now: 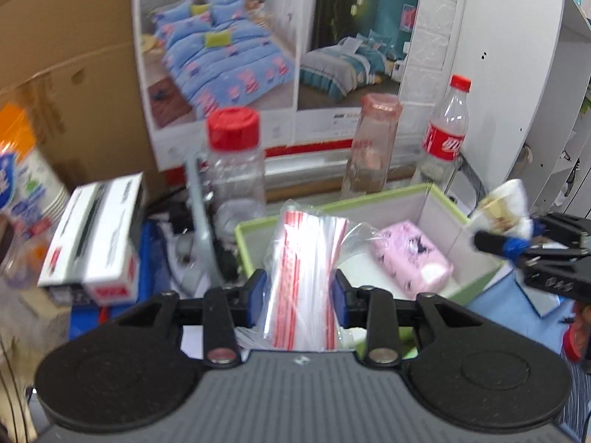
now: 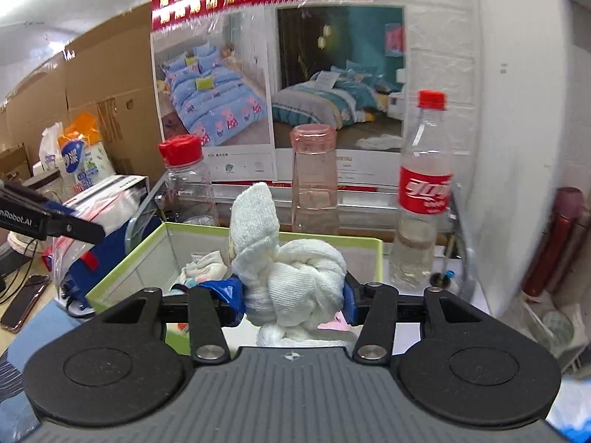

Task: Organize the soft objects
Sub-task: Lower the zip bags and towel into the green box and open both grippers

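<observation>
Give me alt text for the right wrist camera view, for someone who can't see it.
The right gripper is shut on a bunched white towel above a green-rimmed box. Behind the box stand a red-capped jar, a pink bottle and a cola bottle.

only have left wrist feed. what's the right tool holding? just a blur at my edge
Observer: The right tool is shut on a knotted white towel, above the green box.
Operator: anything in the box on that side?
Observer: A small pale cloth lies by the near left wall.
Operator: left tool visible from there?
Observer: Yes, the left tool shows at the left edge, bag of zip bags in its grip.
</observation>
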Motion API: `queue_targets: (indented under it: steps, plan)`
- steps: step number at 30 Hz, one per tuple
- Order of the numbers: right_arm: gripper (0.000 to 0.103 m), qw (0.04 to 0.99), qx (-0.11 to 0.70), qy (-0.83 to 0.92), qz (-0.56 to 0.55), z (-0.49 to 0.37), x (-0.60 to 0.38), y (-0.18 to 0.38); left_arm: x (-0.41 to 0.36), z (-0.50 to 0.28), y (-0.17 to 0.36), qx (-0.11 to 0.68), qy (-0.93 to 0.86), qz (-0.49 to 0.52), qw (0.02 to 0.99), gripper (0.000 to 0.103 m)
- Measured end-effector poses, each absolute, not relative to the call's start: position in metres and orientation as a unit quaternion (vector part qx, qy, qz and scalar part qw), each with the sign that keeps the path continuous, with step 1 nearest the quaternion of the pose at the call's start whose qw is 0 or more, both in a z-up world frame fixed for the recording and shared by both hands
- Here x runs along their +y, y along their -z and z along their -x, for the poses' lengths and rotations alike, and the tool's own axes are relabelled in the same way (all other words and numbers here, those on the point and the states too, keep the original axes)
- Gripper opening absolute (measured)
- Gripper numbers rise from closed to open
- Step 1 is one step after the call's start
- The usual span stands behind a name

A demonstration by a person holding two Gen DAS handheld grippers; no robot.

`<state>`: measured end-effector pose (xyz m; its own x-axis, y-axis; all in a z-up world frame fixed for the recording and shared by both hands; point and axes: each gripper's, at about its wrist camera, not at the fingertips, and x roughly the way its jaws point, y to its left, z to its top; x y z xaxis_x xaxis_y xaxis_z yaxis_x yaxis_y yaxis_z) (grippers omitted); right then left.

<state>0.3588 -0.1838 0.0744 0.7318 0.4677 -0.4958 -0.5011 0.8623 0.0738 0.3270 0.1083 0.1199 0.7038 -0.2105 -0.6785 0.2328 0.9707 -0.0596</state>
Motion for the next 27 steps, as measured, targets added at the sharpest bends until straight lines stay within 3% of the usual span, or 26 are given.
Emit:
queue_targets:
  steps: [7,9,10,22,24,27]
  plan:
    - [0.039,0.907,0.311,-0.280,0.045,-0.411,-0.144,-0.041,0.083,-0.378,-0.092,0.384,0.129,-0.026,0.914,0.037]
    - [0.040,0.895,0.350,-0.275,0.042,-0.419,-0.136,-0.031,0.081,-0.386,-0.081,0.392,0.126,-0.028,0.911,0.059]
    - [0.041,0.891,0.364,-0.268,0.043,-0.421,-0.133,-0.028,0.081,-0.387,-0.077,0.392,0.124,-0.024,0.911,0.077]
    - [0.050,0.916,0.300,-0.267,0.013,-0.369,-0.160,-0.062,0.103,-0.338,-0.091,0.367,0.103,-0.013,0.924,0.081]
    - [0.051,0.915,0.300,-0.268,0.012,-0.352,-0.167,-0.061,0.106,-0.319,-0.092,0.362,0.102,-0.011,0.927,0.084]
    - [0.052,0.916,0.305,-0.262,-0.002,-0.321,-0.180,-0.054,0.108,-0.290,-0.089,0.358,0.091,-0.010,0.929,0.102]
